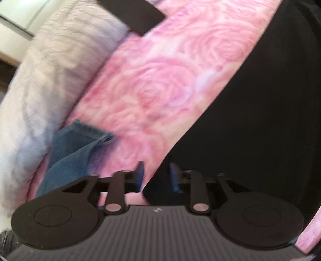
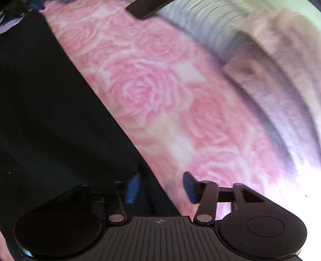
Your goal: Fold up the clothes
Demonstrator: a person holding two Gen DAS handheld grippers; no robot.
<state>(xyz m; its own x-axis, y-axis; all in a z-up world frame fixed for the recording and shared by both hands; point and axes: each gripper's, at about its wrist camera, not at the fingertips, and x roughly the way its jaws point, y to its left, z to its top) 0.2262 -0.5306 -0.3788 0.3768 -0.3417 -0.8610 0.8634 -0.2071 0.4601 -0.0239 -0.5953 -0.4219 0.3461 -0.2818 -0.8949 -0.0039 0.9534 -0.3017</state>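
A black garment (image 1: pixel 250 124) lies spread on a pink rose-patterned bedcover (image 1: pixel 160 84). My left gripper (image 1: pixel 157 176) is open, its blue-padded fingers straddling the garment's left edge near a corner. In the right wrist view the same black garment (image 2: pixel 50 112) fills the left side. My right gripper (image 2: pixel 161 187) is open, its fingers either side of the garment's right edge. Neither gripper holds anything. A blue denim piece (image 1: pixel 74 152) lies left of my left gripper.
A pale fluffy blanket (image 1: pixel 44 84) runs along the left of the bedcover and shows in the right wrist view (image 2: pixel 280 84) at the right. A small black rectangular object (image 1: pixel 136 16) lies at the far end, also in the right wrist view (image 2: pixel 144 8).
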